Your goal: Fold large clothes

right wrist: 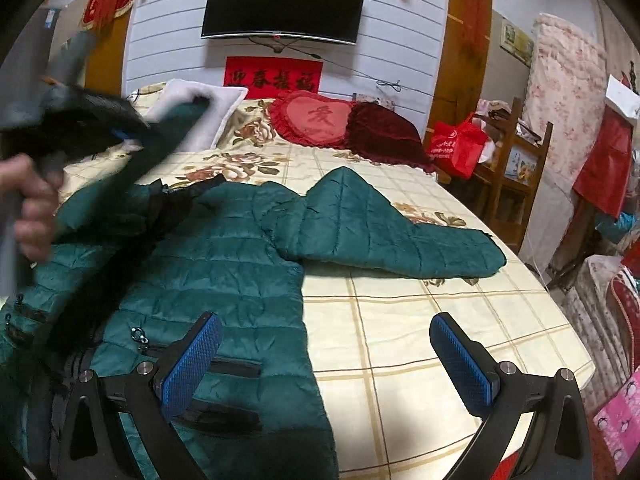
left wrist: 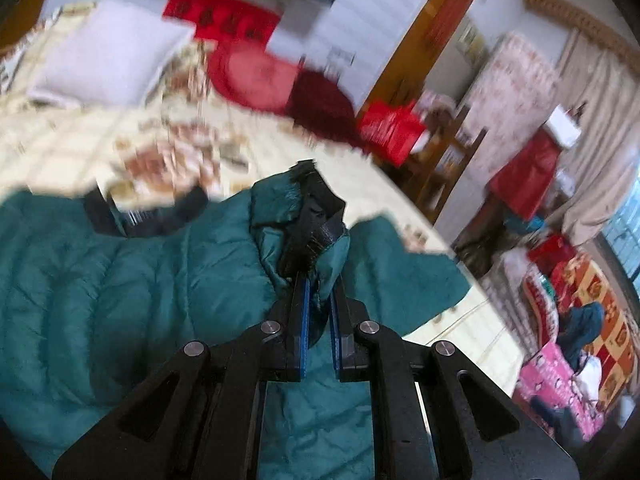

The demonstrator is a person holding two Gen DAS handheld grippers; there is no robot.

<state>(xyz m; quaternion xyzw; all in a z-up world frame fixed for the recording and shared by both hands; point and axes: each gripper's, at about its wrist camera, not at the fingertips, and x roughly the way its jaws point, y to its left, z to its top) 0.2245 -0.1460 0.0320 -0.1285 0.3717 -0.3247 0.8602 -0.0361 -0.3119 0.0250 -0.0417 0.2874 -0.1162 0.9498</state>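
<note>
A teal quilted jacket (right wrist: 224, 264) lies spread on the bed, one sleeve (right wrist: 380, 232) stretched out to the right. My left gripper (left wrist: 319, 292) is shut on the other sleeve, whose black cuff (left wrist: 314, 208) sticks up past the fingers. In the right wrist view that left gripper (right wrist: 120, 132), held by a hand (right wrist: 32, 208), shows blurred at the upper left with the raised sleeve trailing down from it. My right gripper (right wrist: 326, 322) stands open low over the jacket's hem edge and the sheet, nothing between its blue pads (right wrist: 192, 364).
The bed (right wrist: 420, 340) has a cream checked floral sheet. A white pillow (right wrist: 200, 112) and red cushions (right wrist: 316, 120) lie at its head under a wall TV (right wrist: 284, 4). A red bag (right wrist: 456, 148), a wooden chair (right wrist: 516, 168) and piled bedding stand to the right.
</note>
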